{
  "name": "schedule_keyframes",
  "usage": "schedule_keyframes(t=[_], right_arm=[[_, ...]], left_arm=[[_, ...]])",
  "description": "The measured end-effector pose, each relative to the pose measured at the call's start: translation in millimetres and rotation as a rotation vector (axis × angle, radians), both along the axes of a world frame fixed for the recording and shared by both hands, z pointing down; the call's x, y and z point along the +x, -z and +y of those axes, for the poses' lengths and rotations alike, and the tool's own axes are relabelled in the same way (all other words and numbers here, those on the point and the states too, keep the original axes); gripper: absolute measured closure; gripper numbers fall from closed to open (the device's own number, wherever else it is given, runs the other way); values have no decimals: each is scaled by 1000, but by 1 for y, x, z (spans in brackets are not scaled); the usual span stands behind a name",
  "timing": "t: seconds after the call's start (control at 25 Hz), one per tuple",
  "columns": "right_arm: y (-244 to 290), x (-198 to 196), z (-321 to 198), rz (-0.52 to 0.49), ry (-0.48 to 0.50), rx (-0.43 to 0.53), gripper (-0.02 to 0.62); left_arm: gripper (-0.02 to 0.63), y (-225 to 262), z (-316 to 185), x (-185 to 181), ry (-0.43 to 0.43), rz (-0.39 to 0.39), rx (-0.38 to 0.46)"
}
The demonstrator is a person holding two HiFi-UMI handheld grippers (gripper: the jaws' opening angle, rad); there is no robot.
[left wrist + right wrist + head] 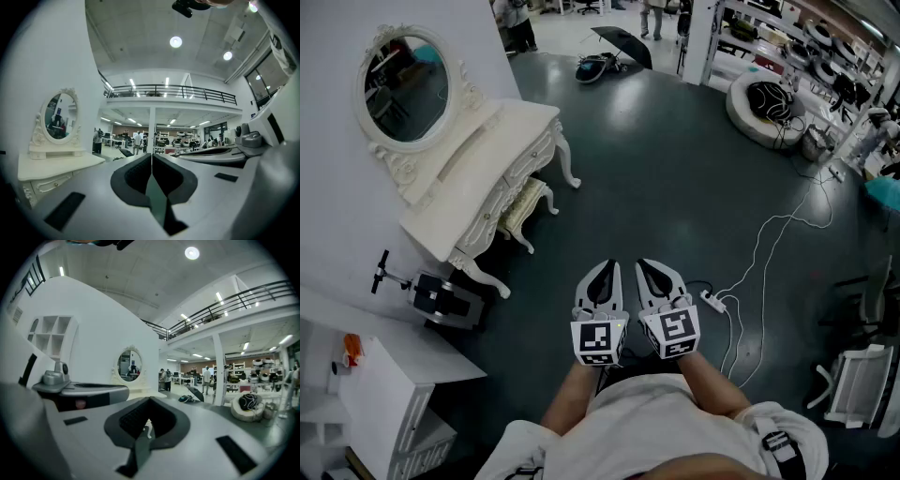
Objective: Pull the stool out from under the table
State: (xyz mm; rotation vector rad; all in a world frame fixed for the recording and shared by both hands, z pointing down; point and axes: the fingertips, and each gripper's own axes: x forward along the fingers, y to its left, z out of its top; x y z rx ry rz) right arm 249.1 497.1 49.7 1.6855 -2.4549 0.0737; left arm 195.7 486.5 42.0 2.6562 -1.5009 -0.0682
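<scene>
Dark workshop floor [675, 187] — cream stool [528, 202], tufted seat, curved legs, tucked under white dressing table [487, 155], far left. Clenched and empty — left gripper [607, 274] and right gripper [653, 272], side by side, near centre.

Left gripper [607, 267] and right gripper [649, 265] side by side near the person, jaws pressed together. Off to the far left, the cream cushioned stool with curved legs [528, 202] sits tucked under the white ornate dressing table [473, 183], well apart from both.
</scene>
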Motion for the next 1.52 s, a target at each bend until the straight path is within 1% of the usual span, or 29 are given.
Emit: schedule_keyframes(t=[0.24, 0.4, 0.6, 0.84, 1.0, 1.2, 1.36, 1.44, 1.52], right_arm=[[-1, -15, -6, 0, 6, 13, 581], [-5, -8, -15, 0, -9, 3, 581], [-6, 2, -47, -23, -25, 16, 581], [-10, 4, -121, -31, 32, 29, 580], [-7, 28, -178, -48, 70, 27, 580], [-8, 62, -248, -54, 132, 14, 580], [-11, 81, -284, -93, 209, -12, 580], [-17, 92, -303, -99, 218, -32, 580], [-24, 94, -320, -105, 230, -54, 580]], left_arm=[[594, -4, -10, -12, -7, -3, -3], [594, -7, -17, -7, -18, -7, -7], [594, -13, -42, 0, -9, -16, -23], [594, -18, -109, 10, 29, -33, -30], [594, -18, -167, 28, 73, -30, -47], [594, -17, -236, 62, 117, -41, -55], [594, -24, -267, 77, 150, -74, -82], [594, -28, -281, 83, 166, -87, -97], [594, -34, -294, 83, 181, -89, -115]])
